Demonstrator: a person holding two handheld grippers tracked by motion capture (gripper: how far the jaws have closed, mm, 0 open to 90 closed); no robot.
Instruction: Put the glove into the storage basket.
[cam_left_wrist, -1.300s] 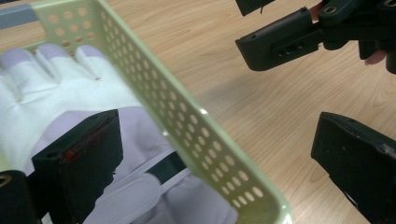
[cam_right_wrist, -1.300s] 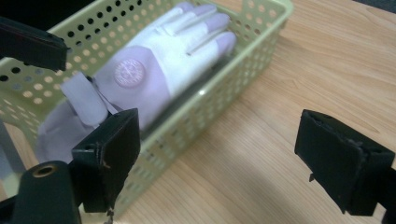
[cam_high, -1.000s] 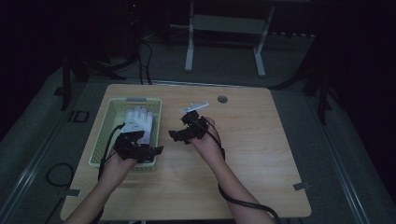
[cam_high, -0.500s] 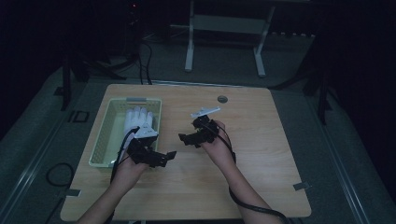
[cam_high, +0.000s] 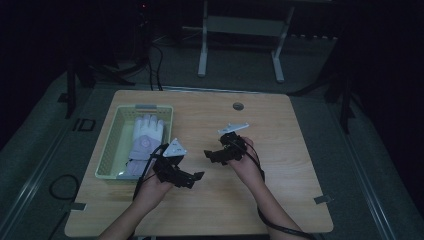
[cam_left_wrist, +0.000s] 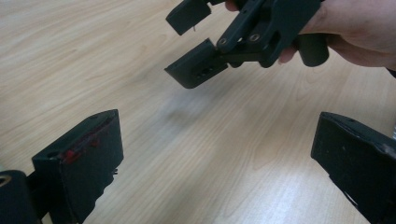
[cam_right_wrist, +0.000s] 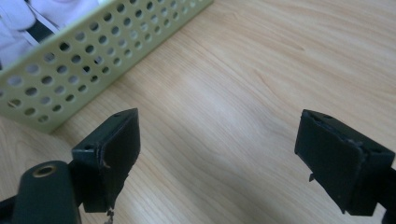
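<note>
A pale green perforated basket stands at the table's left, and a white glove lies in it. My left gripper hovers just right of the basket's near corner, open with nothing between its jaws. My right gripper faces it from the middle of the table, also open and bare. In the left gripper view the right gripper hangs above the wood, held by a hand. The right gripper view looks at the basket wall, with the glove behind it.
The wooden table has bare room on its right half and near edge. A small round dark disc sits near the far edge. A metal stand and cables are on the dark floor behind.
My left gripper has come away from the basket, to the right and nearer the person. The right gripper has also shifted a little right and nearer. The glove stays in the basket.
</note>
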